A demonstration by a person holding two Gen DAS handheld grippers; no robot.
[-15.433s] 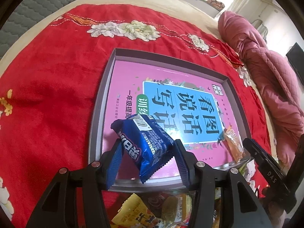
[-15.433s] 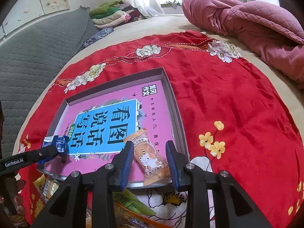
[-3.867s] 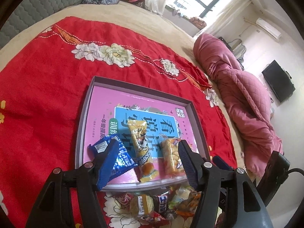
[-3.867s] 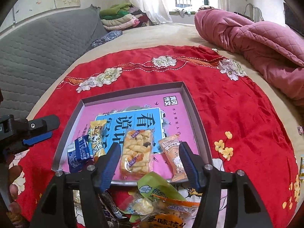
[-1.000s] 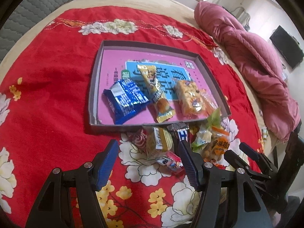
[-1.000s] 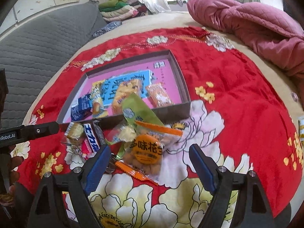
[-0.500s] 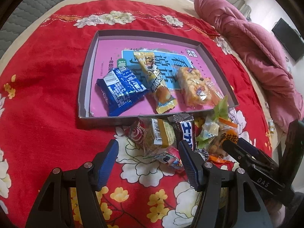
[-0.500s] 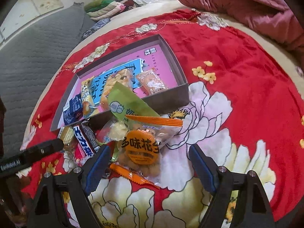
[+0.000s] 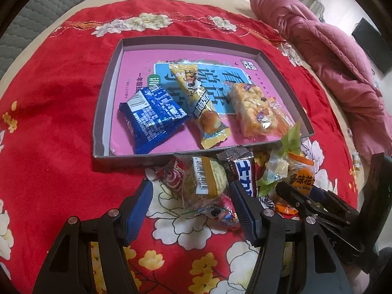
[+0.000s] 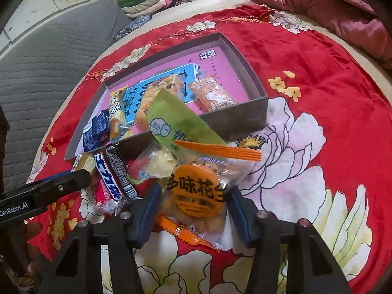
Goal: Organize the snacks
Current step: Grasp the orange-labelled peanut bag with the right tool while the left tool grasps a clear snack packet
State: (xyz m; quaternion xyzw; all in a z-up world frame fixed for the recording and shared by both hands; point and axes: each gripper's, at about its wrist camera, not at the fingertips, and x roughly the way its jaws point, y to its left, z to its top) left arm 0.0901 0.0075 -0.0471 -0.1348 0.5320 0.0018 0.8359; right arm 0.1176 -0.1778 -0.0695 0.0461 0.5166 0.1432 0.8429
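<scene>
Spread wide over a heap of loose snacks on a red floral blanket (image 9: 61, 112): left gripper (image 9: 193, 207) around a yellow-labelled packet (image 9: 208, 178), right gripper (image 10: 193, 207) flanking an orange peanut bag (image 10: 196, 191), neither gripping; four snacks already lying in the grey tray (image 9: 107, 78) just beyond

Snack pile (image 9: 227, 178) crowds the tray's (image 9: 107, 73) near wall; its far half lies bare
</scene>
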